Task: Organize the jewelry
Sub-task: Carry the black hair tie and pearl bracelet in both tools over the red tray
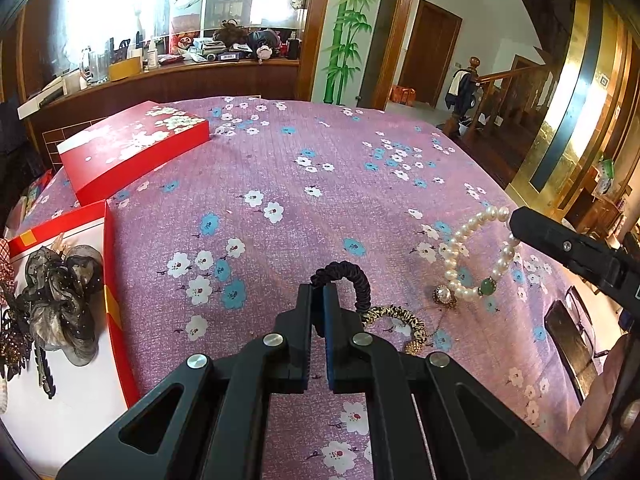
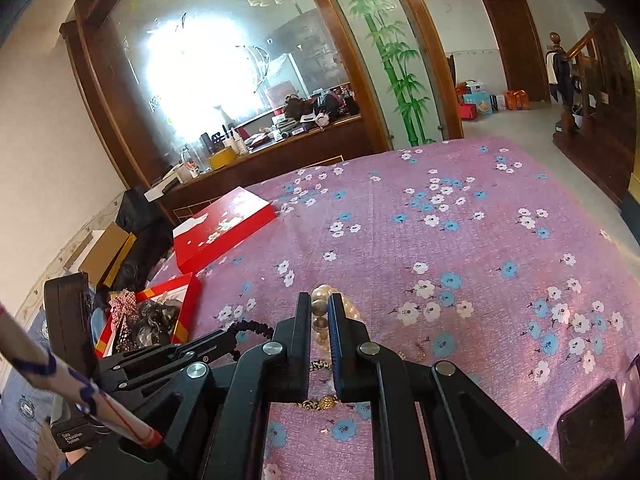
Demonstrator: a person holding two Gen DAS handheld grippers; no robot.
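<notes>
Left gripper pinching a black scrunchie over the purple floral bedspread, fingers pressed together on the fabric. Right gripper clamped on a pearl bracelet, lifted at three o'clock in the left view. Leopard-print band lying just beside the scrunchie. Open red box holding hair accessories at nine o'clock; red lid at eleven.

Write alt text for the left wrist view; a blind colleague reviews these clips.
The left gripper is shut on a black hair tie above a pink flowered bedspread. To its right, the right gripper holds up a pearl bracelet; an open red box of hair accessories sits at left.
</notes>
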